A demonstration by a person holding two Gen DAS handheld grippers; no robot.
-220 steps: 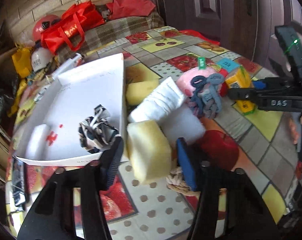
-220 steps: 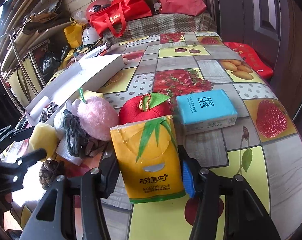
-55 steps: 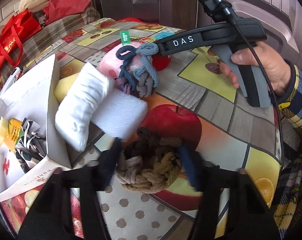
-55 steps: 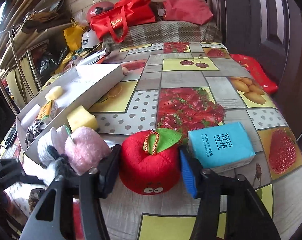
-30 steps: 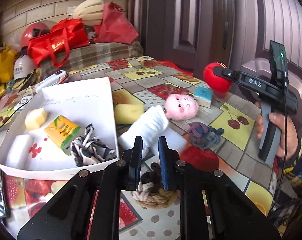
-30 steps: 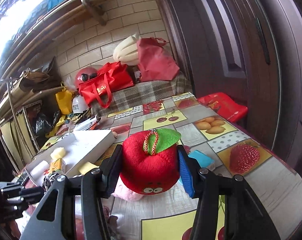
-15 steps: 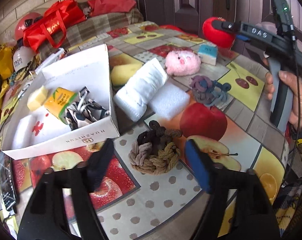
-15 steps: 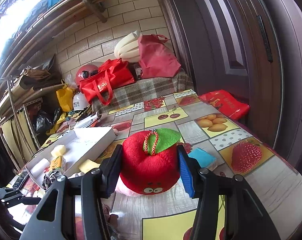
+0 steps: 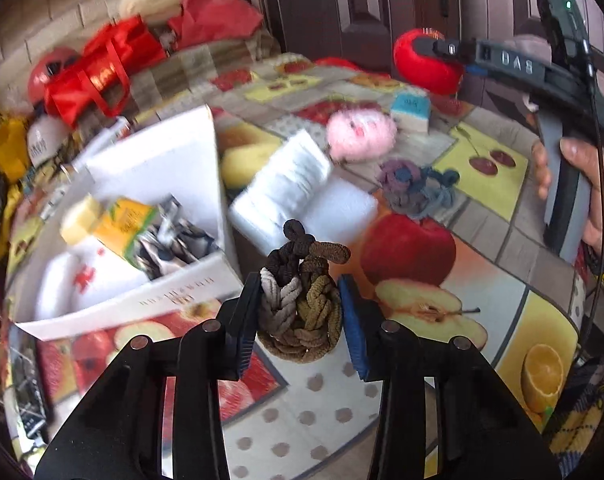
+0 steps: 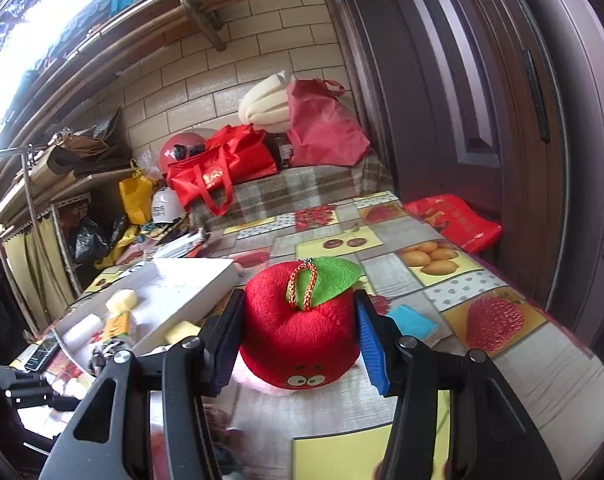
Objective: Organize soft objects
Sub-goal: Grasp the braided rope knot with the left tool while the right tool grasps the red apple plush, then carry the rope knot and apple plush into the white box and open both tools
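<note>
Left wrist view, my left tool [image 9: 300, 312]: its jaws are closing on the braided rope knot [image 9: 300, 300], and both pads touch the knot's sides.
Left wrist view, rope knot: it sits on the bench [image 9: 314, 408], just beside the white box [image 9: 162, 168].
Left wrist view, box: I see a yellow pack [image 9: 124, 226] and a striped cloth [image 9: 174, 242] inside.
Left wrist view, bench: a pink plush [image 9: 360, 134] and a white roll [image 9: 288, 180] lie past the knot.
Right wrist view, my right tool [image 10: 300, 338]: it is pinching the red plush apple [image 10: 302, 328], held up above the bench [image 10: 454, 280].
Right wrist view, box [image 10: 174, 300]: it lies off to the left.
</note>
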